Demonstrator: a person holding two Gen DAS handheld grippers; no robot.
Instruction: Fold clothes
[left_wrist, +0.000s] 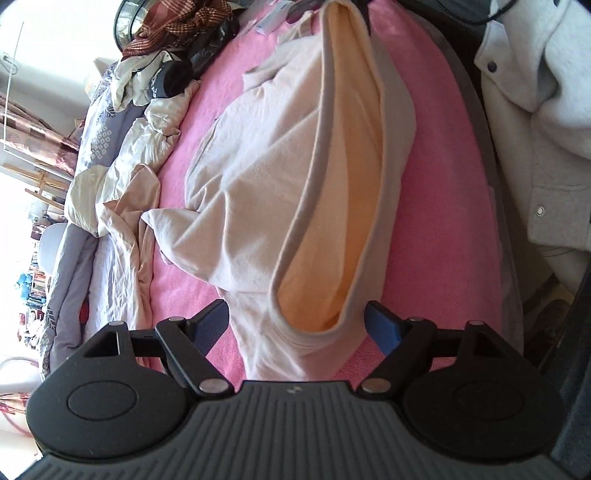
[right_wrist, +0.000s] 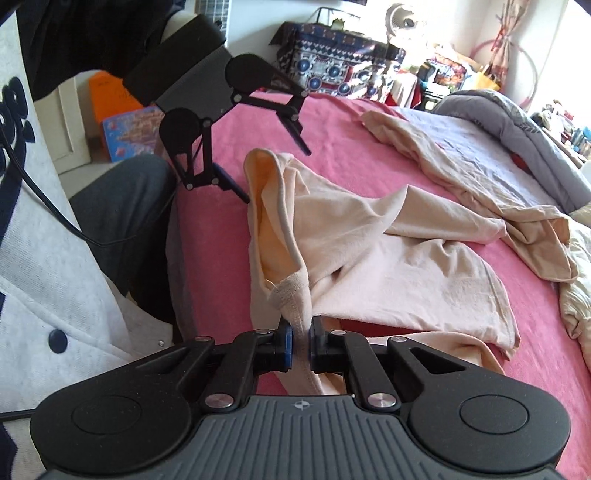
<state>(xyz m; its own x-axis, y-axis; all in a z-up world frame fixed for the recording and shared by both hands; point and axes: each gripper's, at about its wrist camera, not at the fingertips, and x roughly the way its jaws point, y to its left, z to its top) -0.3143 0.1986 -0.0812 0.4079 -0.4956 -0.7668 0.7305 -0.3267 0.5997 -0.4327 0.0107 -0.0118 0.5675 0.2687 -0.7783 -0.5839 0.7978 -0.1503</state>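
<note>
A pale beige garment (left_wrist: 258, 166) (right_wrist: 388, 251) lies rumpled on the pink blanket (left_wrist: 436, 184) (right_wrist: 351, 155). Its banded hem is pulled up into a long open loop (left_wrist: 332, 221) that shows the orange-tinted inside. My right gripper (right_wrist: 302, 341) is shut on the near end of that hem band, with cloth bunched between the blue pads. My left gripper (left_wrist: 299, 325) (right_wrist: 276, 175) is open at the other end of the loop. Its fingers straddle the hem's end without pressing on it.
A second beige garment (right_wrist: 461, 166) lies spread further back on the bed. A rumpled cream and grey duvet (left_wrist: 122, 155) (right_wrist: 517, 125) fills the bed's far side. A person in a white buttoned jacket (left_wrist: 535, 129) (right_wrist: 44, 258) stands at the bed's edge. Clutter (left_wrist: 177, 33) is piled at one end.
</note>
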